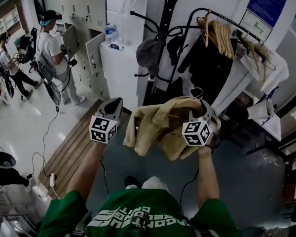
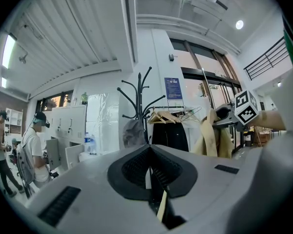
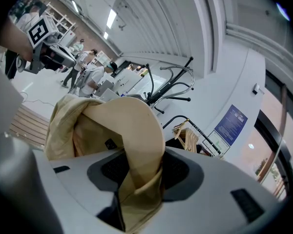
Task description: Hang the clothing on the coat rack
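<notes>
Black coat rack (image 2: 147, 108): upright with several curved hooks, standing ahead of both grippers and apart from them. A grey cap (image 1: 148, 53) hangs on 1 lower hook, and the top hooks look bare. Just beside the rack on the right is a row of wooden hangers (image 1: 218, 32) with dark clothes (image 1: 207, 68) under them.

Load is a beige jacket (image 1: 158, 125). It is bunched and draped, carried in the air in front of the person's chest, and sits between the 2 grippers in the head view. It does not touch the rack. Its right edge runs up into the right gripper. Its left edge droops just beside the left gripper and, as far as I can tell, is not in it.

The right gripper (image 3: 140, 165) is pinching the jacket. A thick fold fills the gap between the pads, so the jaws stand fairly wide on it. More cloth mounds over the gripper's top.

The left gripper (image 2: 148, 155) has its jaws pressed together and points toward the rack. I see no jacket cloth in it that I can be sure of. A thin pale sliver shows low behind the pads, and I cannot tell what it is.

Progress, my reading: the pick-up is done and the hanging is not.
- Close the gap to the rack.
- Raise the jacket to a bare hook.
- Get the collar or a loop over it.
- Release the right gripper.

A 1-point hold on a bunched fold may hide the collar, so the left gripper may have to help.
</notes>
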A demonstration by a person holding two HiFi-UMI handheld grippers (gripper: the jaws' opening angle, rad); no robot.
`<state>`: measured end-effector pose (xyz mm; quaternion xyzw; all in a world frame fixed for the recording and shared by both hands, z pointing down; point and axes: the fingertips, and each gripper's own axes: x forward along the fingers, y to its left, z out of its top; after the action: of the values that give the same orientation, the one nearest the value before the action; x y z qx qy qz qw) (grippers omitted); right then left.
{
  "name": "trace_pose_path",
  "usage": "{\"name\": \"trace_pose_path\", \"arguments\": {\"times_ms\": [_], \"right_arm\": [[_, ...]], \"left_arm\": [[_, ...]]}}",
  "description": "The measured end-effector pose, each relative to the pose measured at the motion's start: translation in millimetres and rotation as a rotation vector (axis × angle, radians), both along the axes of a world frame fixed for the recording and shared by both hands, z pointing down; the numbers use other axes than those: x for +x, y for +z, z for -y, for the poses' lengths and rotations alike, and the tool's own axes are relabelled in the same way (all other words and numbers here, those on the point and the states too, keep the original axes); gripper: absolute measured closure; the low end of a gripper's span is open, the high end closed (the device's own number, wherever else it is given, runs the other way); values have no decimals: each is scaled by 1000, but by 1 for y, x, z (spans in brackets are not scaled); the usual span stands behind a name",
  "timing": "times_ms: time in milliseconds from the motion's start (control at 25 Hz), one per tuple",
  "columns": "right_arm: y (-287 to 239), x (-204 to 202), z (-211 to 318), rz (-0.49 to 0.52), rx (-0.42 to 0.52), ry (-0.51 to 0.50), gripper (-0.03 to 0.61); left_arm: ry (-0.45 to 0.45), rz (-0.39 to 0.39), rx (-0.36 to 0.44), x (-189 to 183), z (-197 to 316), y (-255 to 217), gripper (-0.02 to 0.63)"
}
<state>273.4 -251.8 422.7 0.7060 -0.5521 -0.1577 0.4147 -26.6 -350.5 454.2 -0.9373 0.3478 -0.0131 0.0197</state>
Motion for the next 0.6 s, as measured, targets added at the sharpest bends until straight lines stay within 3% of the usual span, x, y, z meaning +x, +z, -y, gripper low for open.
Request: {"name": "trace_pose_path", "arguments": {"times_ms": [600], "right_arm": [[9, 0, 61, -27, -7, -79, 387]], "left_arm": [[-41, 17, 27, 14, 51, -2, 609]]}}
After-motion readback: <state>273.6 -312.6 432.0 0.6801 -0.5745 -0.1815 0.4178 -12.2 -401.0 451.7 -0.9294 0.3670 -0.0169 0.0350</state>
